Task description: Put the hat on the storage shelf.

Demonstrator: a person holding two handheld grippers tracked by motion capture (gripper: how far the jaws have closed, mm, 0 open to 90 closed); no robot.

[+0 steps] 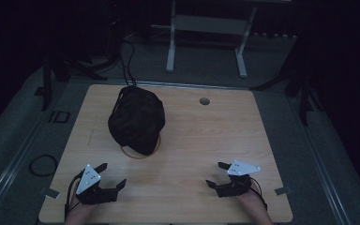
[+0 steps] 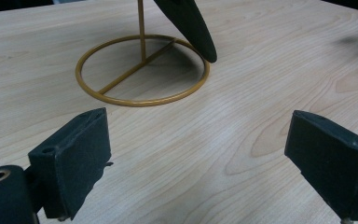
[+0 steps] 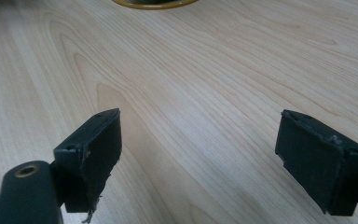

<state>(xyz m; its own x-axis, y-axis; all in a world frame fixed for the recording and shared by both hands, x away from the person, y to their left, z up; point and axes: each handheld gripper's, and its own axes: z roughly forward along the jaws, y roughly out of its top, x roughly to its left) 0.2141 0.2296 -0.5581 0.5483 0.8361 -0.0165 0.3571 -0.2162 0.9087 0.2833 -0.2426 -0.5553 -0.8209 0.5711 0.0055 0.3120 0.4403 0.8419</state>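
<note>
A black cap [image 1: 136, 118] hangs on a gold wire stand whose round base ring [image 1: 140, 153] rests on the wooden table [image 1: 201, 136], left of centre. In the left gripper view the ring [image 2: 142, 70] and its thin upright rod [image 2: 141, 28] lie ahead, with the cap's black brim [image 2: 191, 25] dipping over the ring. My left gripper [image 1: 111, 176] sits near the table's front left, open, nothing between its jaws [image 2: 200, 163]. My right gripper [image 1: 217, 174] rests at the front right, open and empty [image 3: 198, 154]. The ring's edge [image 3: 151, 3] peeks in at the top of the right gripper view.
A round cable hole [image 1: 205, 101] sits in the table near the far edge. Beyond the table stands a white desk frame [image 1: 206, 37] on grey carpet. Cables [image 1: 44, 165] lie on the floor to the left. The room is dim.
</note>
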